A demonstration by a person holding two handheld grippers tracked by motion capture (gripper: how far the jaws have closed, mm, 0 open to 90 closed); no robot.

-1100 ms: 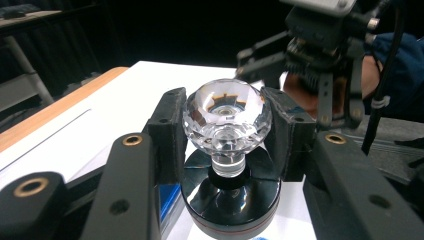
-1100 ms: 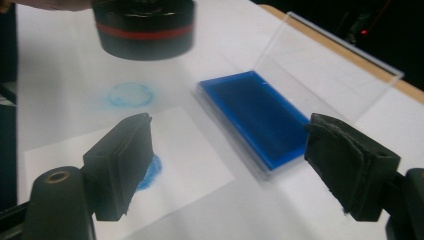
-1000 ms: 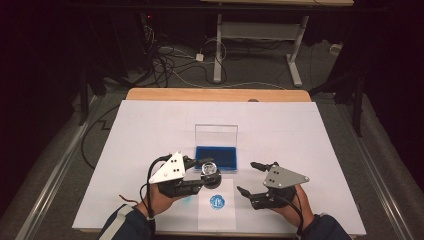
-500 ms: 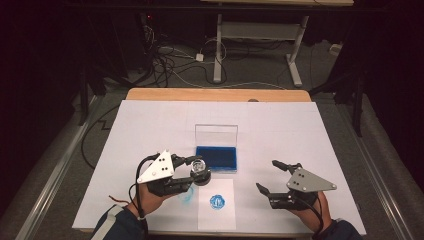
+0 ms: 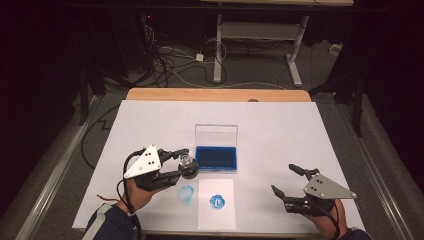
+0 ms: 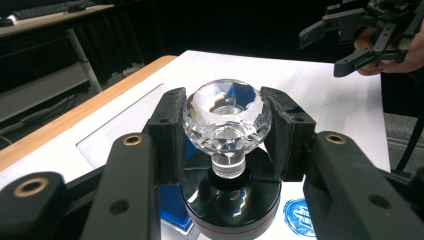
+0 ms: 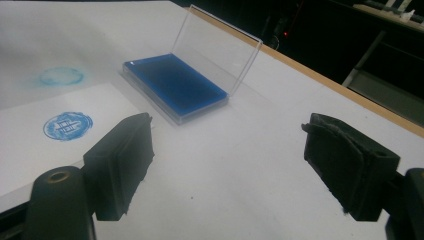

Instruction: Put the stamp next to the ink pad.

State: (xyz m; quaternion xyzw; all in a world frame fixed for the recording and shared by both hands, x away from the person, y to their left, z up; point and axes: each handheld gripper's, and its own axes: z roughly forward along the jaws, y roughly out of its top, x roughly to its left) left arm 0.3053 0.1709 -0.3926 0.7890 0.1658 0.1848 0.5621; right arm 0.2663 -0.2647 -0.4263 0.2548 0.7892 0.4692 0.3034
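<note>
- While held above the tabletop toward its near-left part, the stamp (image 6: 227, 150) is clamped in the left gripper (image 5: 176, 162); both pads are pressed on the faceted clear knob, w/ the black round base hanging below the jaws.
- In the high view the stamp (image 5: 187, 165) is seen just left of the ink pad (image 5: 216, 157), slightly nearer the front edge; whether base touches the sheet can't be told.
- Ink pad: blue, in a clear case w/ lid (image 5: 216, 135) stood open toward the far edge; located approx. centre of the tabletop (image 5: 300, 130), which is covered by white sheeting.
- Small white paper (image 5: 216, 202) is laid at the front edge, just in front of the ink pad; one sharp blue round print (image 5: 217, 202) is seen on it.
- A second, fainter blue ring smudge (image 5: 186, 193) is marked on the sheeting just left of the paper, below the left gripper.
- Right gripper (image 5: 291, 181) is held near the front-right corner, jaws spread wide, nothing between them; well apart from stamp and pad.
- In the right gripper view, the ink pad (image 7: 175, 87), print (image 7: 67, 125) and smudge (image 7: 60, 76) are seen beyond the open jaws.
- Right gripper (image 6: 332, 42) is also seen far off in the left gripper view, jaws apart.
- Hands are partly seen at the front edge; left sleeve (image 5: 107, 222) dark w/ a light stripe.
</note>
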